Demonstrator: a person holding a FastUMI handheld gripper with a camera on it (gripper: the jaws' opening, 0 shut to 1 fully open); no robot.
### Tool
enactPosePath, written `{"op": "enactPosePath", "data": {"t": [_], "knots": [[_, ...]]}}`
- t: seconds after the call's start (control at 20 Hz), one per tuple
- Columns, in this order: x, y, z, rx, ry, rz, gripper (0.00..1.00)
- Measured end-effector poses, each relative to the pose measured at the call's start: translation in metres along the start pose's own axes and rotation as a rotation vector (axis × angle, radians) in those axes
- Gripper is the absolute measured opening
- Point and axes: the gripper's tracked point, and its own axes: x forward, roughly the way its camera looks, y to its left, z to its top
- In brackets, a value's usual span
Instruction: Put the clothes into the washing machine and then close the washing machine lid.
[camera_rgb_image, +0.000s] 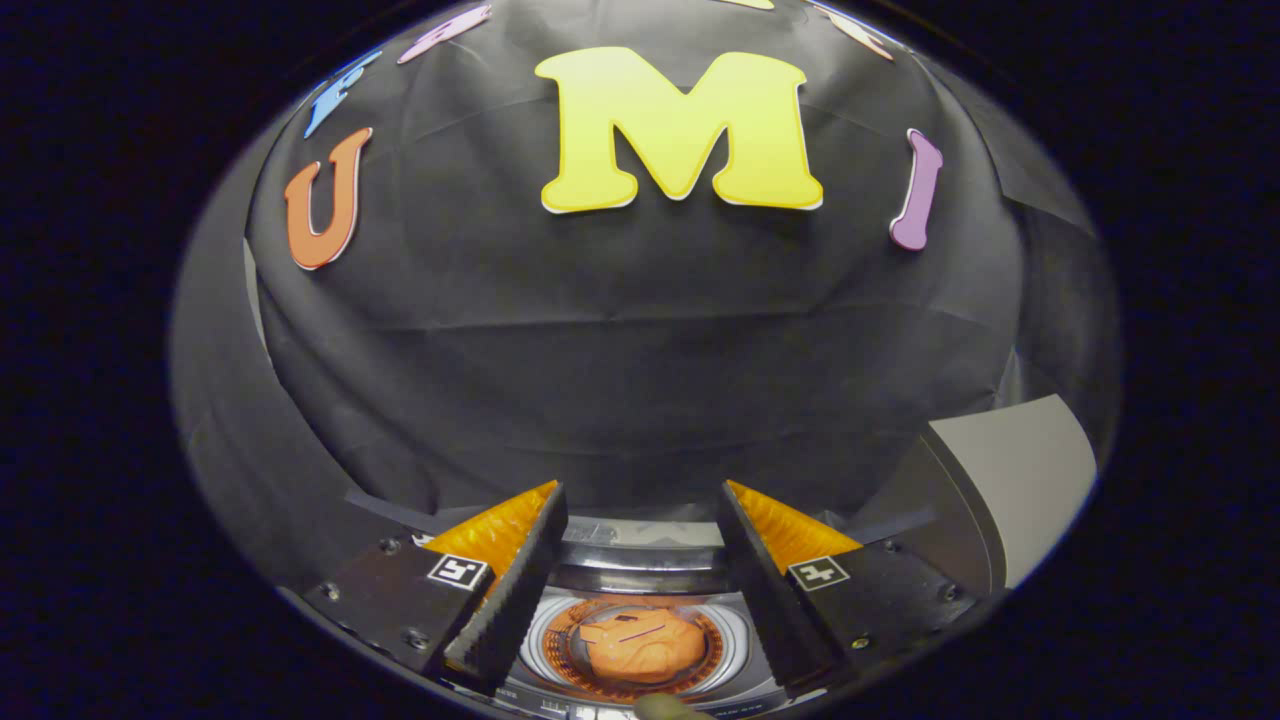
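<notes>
An orange piece of clothing (640, 643) lies bunched inside the round drum of the washing machine (640, 575), seen below and between my fingers. My gripper (640, 520) is open, well above the machine, with nothing between its fingers. The machine's lid (1010, 480) stands raised at the right, beyond the right finger, showing a pale grey face with a dark curved rim.
The black cloth wall rises just behind the machine. A small rounded object (665, 706) shows at the machine's near edge; I cannot tell what it is.
</notes>
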Motion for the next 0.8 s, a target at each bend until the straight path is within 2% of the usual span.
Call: {"op": "enactPosePath", "data": {"t": [0.65, 0.8], "knots": [[-0.038, 0.004, -0.053, -0.022, 0.043, 0.002, 0.94], [-0.040, 0.002, -0.077, -0.040, 0.094, 0.004, 0.94]]}}
